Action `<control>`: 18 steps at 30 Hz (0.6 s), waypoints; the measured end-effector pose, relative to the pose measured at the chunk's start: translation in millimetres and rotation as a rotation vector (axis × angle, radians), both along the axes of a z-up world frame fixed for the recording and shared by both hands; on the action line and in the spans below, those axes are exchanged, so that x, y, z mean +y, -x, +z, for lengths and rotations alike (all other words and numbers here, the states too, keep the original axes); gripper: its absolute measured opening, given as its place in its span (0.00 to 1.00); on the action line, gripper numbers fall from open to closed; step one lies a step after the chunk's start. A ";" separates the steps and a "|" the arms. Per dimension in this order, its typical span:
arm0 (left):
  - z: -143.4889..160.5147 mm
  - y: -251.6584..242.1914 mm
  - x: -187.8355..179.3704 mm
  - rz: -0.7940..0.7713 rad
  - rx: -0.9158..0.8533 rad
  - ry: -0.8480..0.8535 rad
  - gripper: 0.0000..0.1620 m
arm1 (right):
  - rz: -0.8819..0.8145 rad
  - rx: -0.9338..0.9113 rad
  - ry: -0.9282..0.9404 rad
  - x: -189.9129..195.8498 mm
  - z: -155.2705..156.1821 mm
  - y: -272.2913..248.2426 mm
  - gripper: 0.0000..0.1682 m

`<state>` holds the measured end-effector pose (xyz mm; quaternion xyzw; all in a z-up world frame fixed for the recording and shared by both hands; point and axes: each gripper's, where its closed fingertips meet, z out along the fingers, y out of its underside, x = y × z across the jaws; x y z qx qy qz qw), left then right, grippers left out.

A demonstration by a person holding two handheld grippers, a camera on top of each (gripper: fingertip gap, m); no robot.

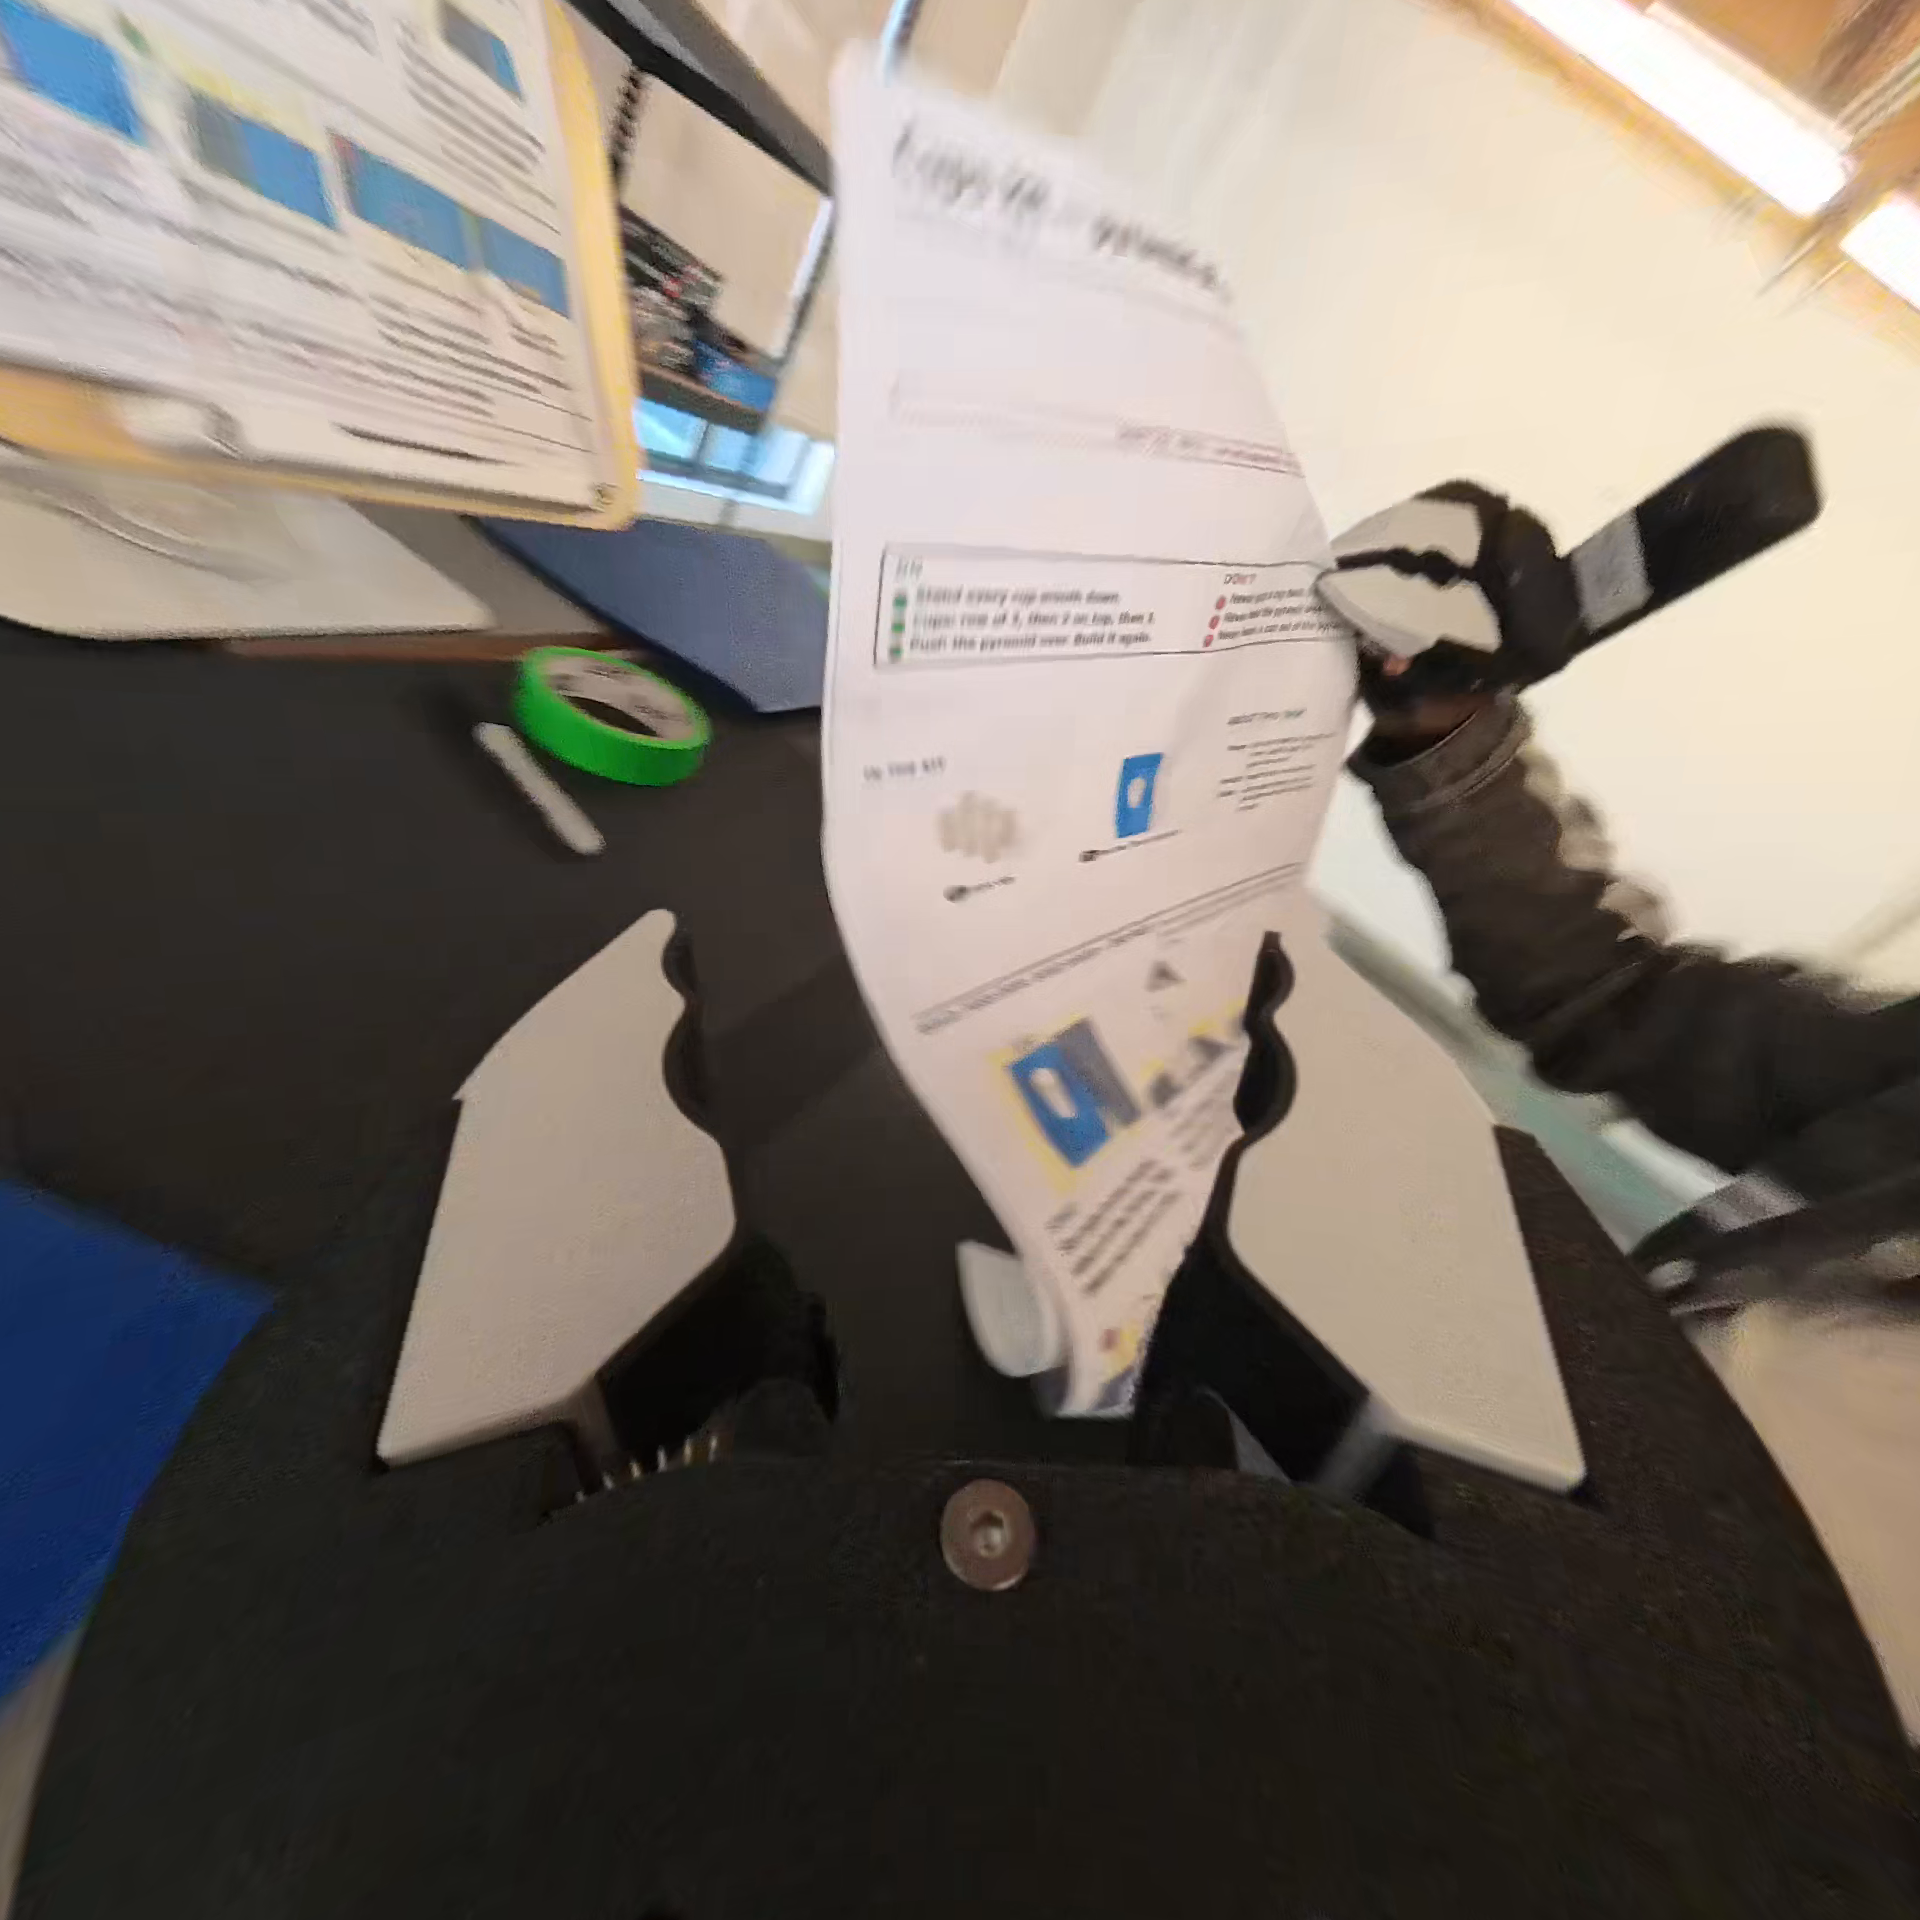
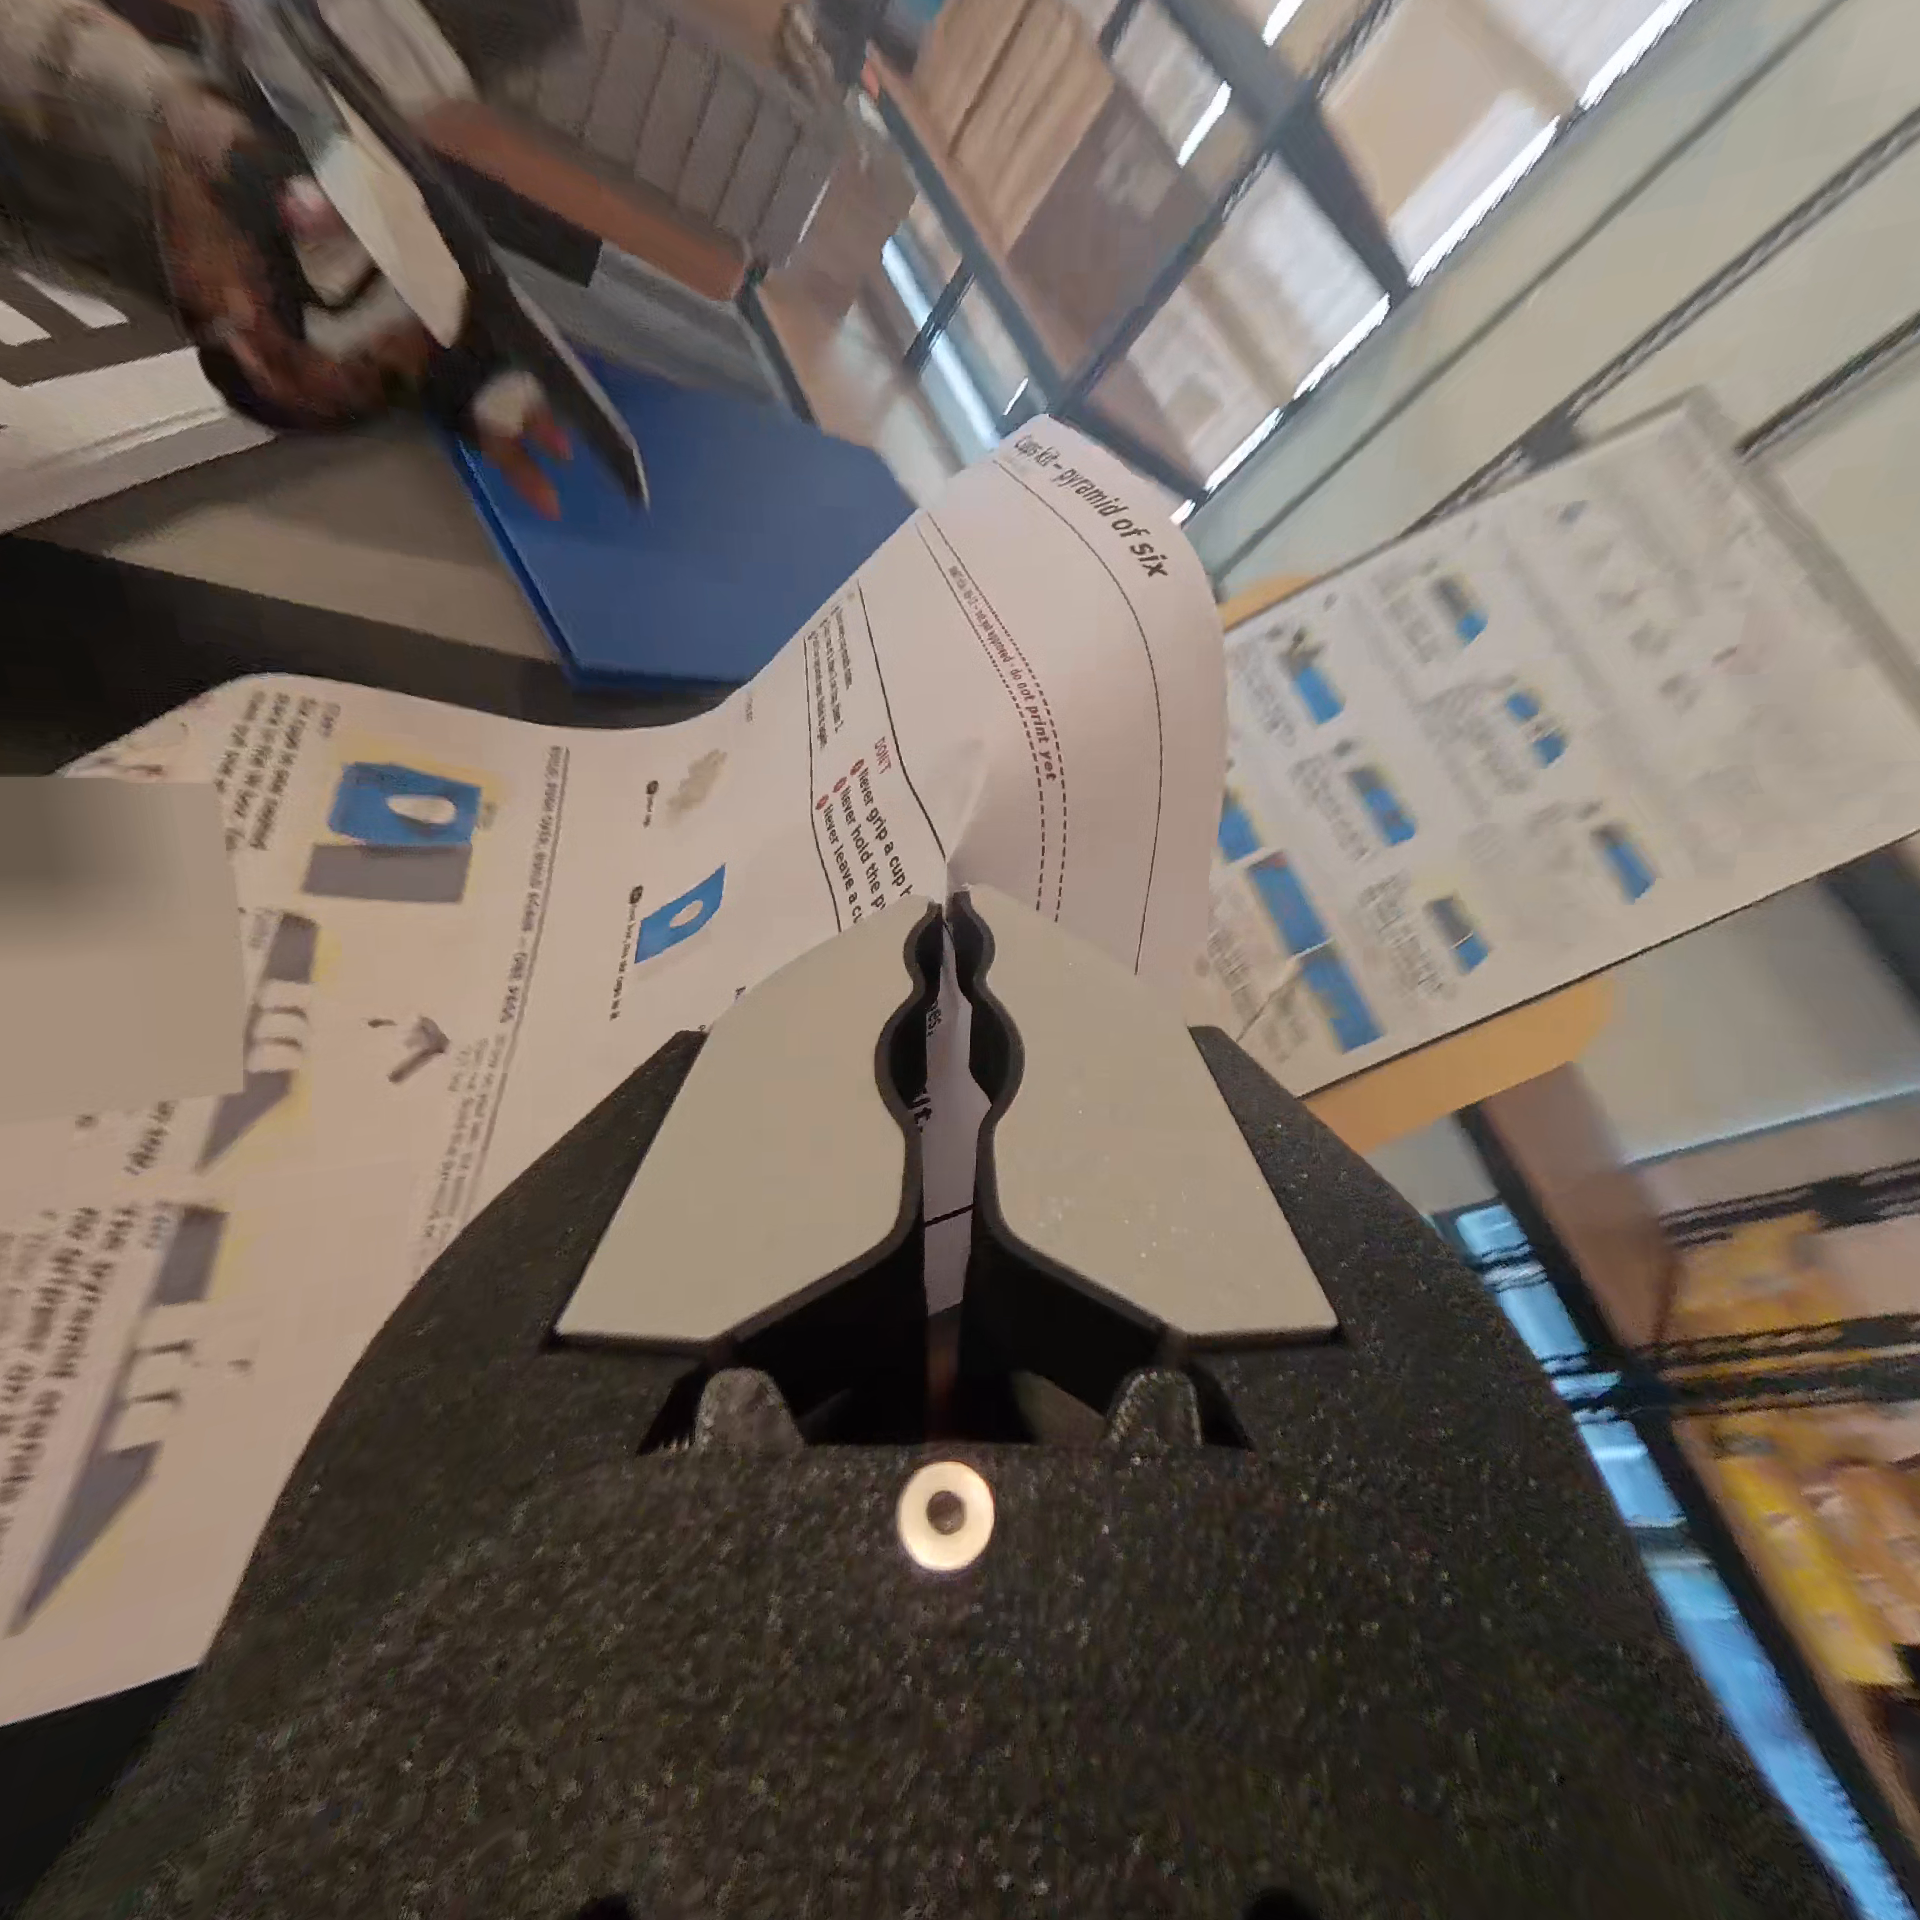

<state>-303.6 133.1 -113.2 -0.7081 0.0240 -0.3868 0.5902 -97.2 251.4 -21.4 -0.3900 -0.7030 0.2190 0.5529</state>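
Observation:
A white printed paper sheet point(image 1: 1039, 520) hangs upright and curled in the air. My left gripper point(image 1: 966, 935) is open, jaws wide apart. The sheet's lower end passes between its fingers, close along the inner side of the right finger point(image 1: 1382, 1195). My right gripper point(image 2: 948, 914) is shut on the sheet point(image 2: 623, 831), pinching its edge at the fingertips. In the left wrist view the right gripper point(image 1: 1403, 597) shows farther off, clamped on the sheet's right edge and held by a person's sleeved arm. The left gripper point(image 2: 416, 260) shows blurred at the upper left of the right wrist view.
A black table point(image 1: 260, 883) carries a green tape roll point(image 1: 613, 717), a thin white stick point(image 1: 540, 790) and a blue mat point(image 1: 675, 613). A yellow-edged board with printed sheets point(image 1: 312, 239) leans at the upper left. Metal shelving point(image 2: 1143, 208) stands behind. My right fingertips sit around 25 centimeters from my left ones.

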 end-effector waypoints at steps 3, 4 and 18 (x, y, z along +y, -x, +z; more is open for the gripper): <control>-4.3 -32.3 28.5 -0.103 -0.145 0.001 0.70 | 0.024 0.061 -0.071 -10.2 25.9 -9.4 0.01; -6.3 -42.6 36.6 -0.138 -0.138 -0.005 0.70 | 0.033 0.073 -0.082 -12.4 31.4 -13.1 0.01; 26.9 -108.6 62.0 -0.315 -0.020 -0.229 0.04 | 0.021 0.220 -0.155 -4.2 52.8 -57.3 0.01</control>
